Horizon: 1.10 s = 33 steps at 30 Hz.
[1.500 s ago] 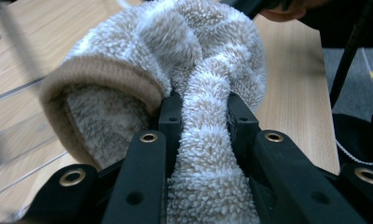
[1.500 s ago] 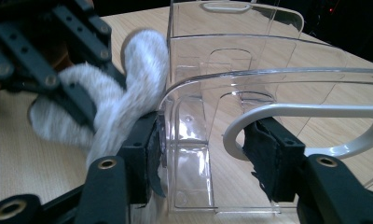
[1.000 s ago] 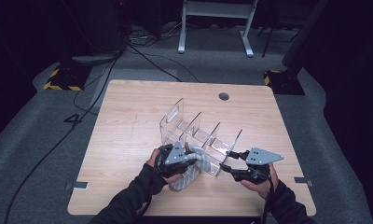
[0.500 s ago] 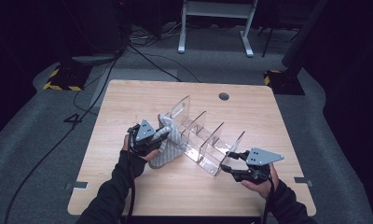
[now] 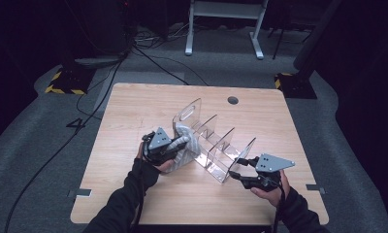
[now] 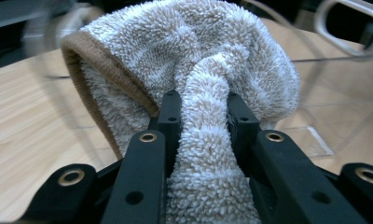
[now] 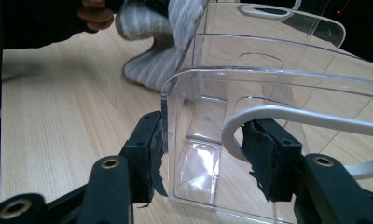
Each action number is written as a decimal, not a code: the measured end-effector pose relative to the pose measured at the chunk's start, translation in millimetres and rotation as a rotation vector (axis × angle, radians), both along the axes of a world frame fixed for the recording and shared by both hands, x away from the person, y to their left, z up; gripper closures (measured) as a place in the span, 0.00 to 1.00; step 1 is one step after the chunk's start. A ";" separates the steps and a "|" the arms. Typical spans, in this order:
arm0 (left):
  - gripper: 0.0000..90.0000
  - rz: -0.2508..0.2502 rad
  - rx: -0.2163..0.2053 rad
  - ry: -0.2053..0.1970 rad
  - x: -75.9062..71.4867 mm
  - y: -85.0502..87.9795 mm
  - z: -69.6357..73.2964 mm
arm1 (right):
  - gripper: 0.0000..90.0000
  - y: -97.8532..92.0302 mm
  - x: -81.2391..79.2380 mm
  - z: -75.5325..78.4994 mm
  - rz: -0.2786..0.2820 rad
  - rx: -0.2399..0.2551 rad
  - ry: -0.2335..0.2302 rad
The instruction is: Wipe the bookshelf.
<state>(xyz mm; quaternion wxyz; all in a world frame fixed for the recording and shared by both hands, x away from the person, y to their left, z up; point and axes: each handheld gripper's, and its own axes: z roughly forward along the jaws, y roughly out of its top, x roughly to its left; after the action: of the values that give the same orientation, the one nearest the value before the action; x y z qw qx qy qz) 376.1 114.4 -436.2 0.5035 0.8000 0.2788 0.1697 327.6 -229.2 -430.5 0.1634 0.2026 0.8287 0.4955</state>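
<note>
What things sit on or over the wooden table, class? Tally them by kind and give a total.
Fluffy sock: 1
Clear acrylic divider rack: 1
Handheld grippers: 2, the left gripper and the right gripper
Total: 4

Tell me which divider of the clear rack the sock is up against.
The tallest end divider, at the rack's far-left end. The sock, held by the left claw, lies against it; the other dividers step down toward the right claw.
</note>
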 end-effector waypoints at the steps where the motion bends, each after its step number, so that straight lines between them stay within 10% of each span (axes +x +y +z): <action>1: 0.81 -0.017 0.001 0.002 -2.8 -5.9 -0.4 | 0.55 0.1 0.0 0.0 0.000 0.000 -0.001; 8: 0.81 -0.127 0.033 -0.004 -20.6 -38.5 -2.8 | 0.56 -0.2 -0.5 0.0 0.000 -0.002 -0.004; 10: 0.81 -0.156 0.036 0.004 -24.6 -46.5 -5.8 | 0.82 -2.6 0.6 0.3 -0.024 -0.013 -0.008; 33: 0.81 -0.299 0.111 0.047 -40.1 -78.7 -26.0 | 0.46 4.1 7.7 -1.7 0.014 0.030 0.026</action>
<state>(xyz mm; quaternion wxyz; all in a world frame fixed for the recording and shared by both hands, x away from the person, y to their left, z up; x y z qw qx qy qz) 336.0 35.7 -462.2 0.4715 0.8629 0.1586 0.0893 335.3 -225.1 -432.1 0.1460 0.2059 0.8246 0.5063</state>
